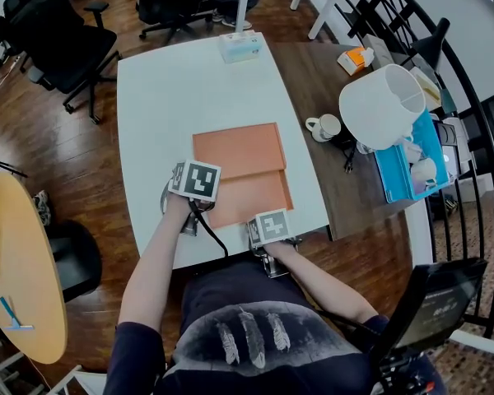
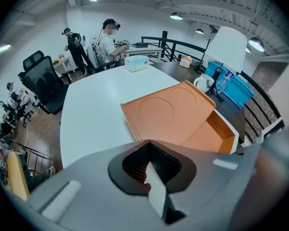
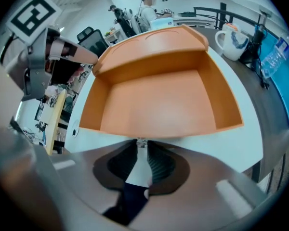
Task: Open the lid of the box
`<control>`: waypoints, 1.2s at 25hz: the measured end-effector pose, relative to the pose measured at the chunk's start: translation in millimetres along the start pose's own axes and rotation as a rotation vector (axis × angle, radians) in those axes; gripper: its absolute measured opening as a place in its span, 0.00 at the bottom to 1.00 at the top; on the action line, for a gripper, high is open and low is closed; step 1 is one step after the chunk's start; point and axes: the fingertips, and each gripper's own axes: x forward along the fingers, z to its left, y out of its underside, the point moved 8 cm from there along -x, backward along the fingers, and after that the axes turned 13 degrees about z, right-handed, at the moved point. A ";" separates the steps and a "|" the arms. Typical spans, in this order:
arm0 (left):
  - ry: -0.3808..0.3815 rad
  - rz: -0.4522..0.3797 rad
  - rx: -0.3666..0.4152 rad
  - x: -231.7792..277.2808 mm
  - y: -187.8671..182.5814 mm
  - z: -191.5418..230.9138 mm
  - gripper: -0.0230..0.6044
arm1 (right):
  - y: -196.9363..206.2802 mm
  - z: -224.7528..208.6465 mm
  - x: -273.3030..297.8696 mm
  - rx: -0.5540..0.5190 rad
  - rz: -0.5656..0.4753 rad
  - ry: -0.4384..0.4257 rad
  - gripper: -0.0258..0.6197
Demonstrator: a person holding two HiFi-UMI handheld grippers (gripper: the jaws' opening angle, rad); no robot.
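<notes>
— Well, where was the box (image 1: 251, 197) seen?
— It was seen on the white table (image 1: 173, 89), with its lid (image 1: 237, 151) open and laid flat behind it.
— And the tongs?
— The left gripper (image 2: 148, 142) was found closed to a point with nothing held, just beside the box's near left corner. The right gripper (image 3: 141, 142) was drawn narrow too, its tips at the near wall, and nothing was held.

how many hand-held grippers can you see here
2. The left hand-held gripper is at the open orange box's left side; the right hand-held gripper is at its near edge.
</notes>
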 end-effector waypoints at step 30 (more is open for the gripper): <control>0.067 -0.079 0.237 -59.4 -6.7 -30.5 0.06 | -79.2 -22.6 -165.6 -0.333 -0.173 -0.181 0.04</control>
